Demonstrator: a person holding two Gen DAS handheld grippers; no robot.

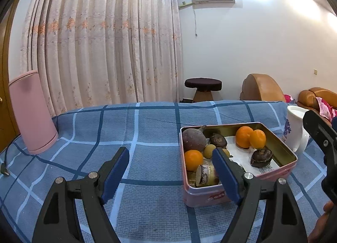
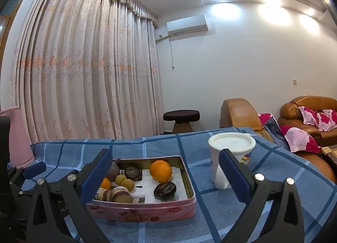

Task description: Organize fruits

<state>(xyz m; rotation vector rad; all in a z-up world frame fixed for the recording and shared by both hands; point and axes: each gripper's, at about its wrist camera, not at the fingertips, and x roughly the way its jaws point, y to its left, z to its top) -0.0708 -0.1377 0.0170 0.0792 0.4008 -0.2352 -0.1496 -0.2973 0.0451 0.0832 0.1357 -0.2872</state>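
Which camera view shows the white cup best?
The right wrist view: the white cup stands whole on the blue cloth, its rim visible. In the left wrist view the white cup sits at the edge, partly behind the right hand-held gripper.

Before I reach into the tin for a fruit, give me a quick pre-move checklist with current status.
1. Left gripper jaws open, empty: ok.
2. Right gripper jaws open, empty: ok.
3. Pink tin lid off, fruit reachable: ok.
4. Oranges clear of other fruit for a grasp: ok.
5. White cup standing close beside the tin, in the right gripper's path: not ok.
6. Destination for sorted fruit: cannot tell.
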